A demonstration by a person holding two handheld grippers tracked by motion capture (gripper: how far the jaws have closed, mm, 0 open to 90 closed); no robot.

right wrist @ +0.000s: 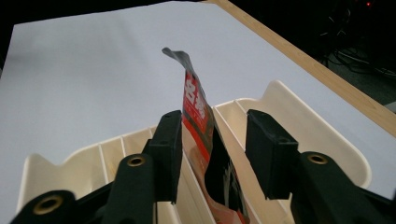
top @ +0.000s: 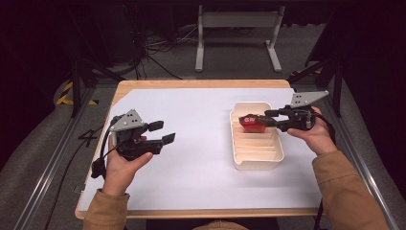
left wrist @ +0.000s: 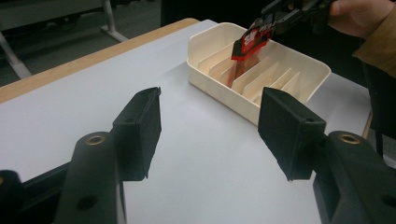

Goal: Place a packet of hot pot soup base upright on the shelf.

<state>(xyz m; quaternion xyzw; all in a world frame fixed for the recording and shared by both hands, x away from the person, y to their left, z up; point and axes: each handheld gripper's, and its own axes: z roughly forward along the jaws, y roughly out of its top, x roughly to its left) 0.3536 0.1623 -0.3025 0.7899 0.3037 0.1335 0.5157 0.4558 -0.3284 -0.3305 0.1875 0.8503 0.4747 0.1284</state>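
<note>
A red snack packet [top: 253, 123] stands on edge in a slot near the far end of the cream divided tray [top: 258, 165], at the table's right. My right gripper [top: 258, 119] reaches in from the right with its jaws on either side of the packet. In the right gripper view the packet [right wrist: 198, 112] leans on the left jaw, a gap shows at the right jaw, and the gripper [right wrist: 212, 126] is open. My left gripper [top: 163, 132] hovers open and empty over the white sheet at the left. The left gripper view has the packet [left wrist: 250, 42] tilted in the tray [left wrist: 224, 93].
A white sheet [top: 191, 158] covers the wooden table [top: 191, 83]. The tray's thin dividers [left wrist: 261, 77] form several narrow slots. Broad bare sheet lies between the two grippers. A grey metal stand [top: 237, 19] and cables sit on the floor beyond the table.
</note>
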